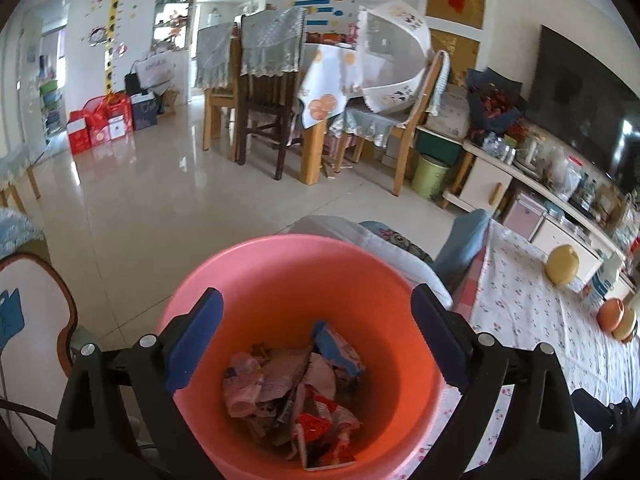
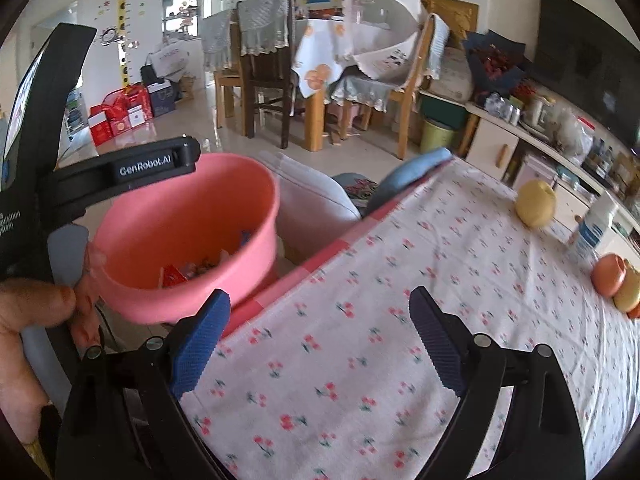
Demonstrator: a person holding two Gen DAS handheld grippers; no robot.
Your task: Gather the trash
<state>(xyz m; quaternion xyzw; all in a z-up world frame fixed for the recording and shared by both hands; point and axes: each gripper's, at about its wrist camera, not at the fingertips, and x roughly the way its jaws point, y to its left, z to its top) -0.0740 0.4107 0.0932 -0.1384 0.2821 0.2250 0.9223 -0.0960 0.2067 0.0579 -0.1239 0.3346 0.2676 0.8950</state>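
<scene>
Both grippers spread wide, empty: left gripper (image 1: 316,344) over the pink bin (image 1: 224,276) of wrappers (image 1: 296,396), right gripper (image 2: 316,344) above the tablecloth (image 2: 460,248). Bin sits beside the table edge; a knock could tip it and spill the trash.

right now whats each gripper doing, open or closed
Left gripper: open, empty, over the pink bin.
Right gripper: open, empty, over the floral tablecloth.

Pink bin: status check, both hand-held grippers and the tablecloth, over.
Left hand-held gripper open over pink bin, wrappers inside. Right hand-held gripper open, empty, over tablecloth. No trash seen there, only fruit at far edge.
</scene>
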